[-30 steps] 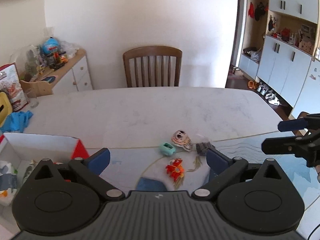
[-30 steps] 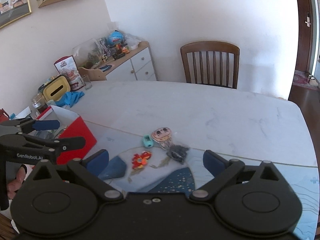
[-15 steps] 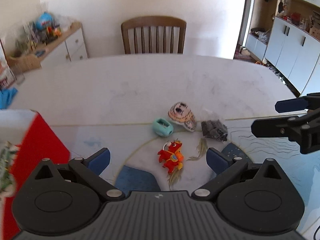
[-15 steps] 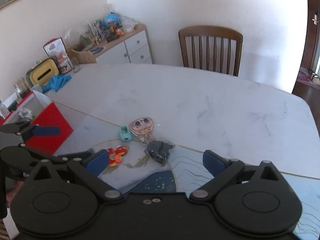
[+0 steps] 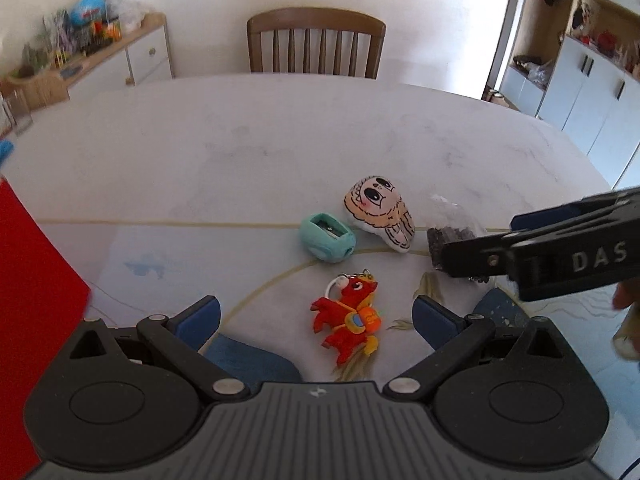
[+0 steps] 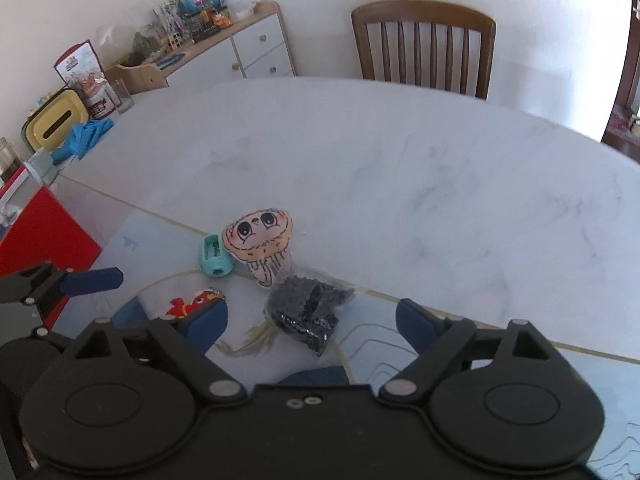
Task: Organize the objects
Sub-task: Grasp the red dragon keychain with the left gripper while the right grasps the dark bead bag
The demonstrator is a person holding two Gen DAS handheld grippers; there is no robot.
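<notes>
White counter (image 5: 280,140) carries four small toys. My left gripper (image 5: 316,312) spreads wide around the red horse (image 5: 348,320). At its 2 o'clock, my right gripper (image 6: 312,320) gapes over the black bag (image 6: 308,308).

Marble table (image 5: 280,140) under patterned mat (image 5: 168,264)

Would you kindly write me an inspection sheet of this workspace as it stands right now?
Surface: white marble table with a blue patterned mat.
Job's things: red dragon keychain, teal pencil sharpener, cartoon-face plush, bag of dark beads, red box.
Clutter: blue cloth, yellow tin, glass.
Grippers: left gripper open over the keychain; right gripper open over the beads.
Cables: nothing seen.
Surroundings: wooden chair, sideboard, cupboards.
</notes>
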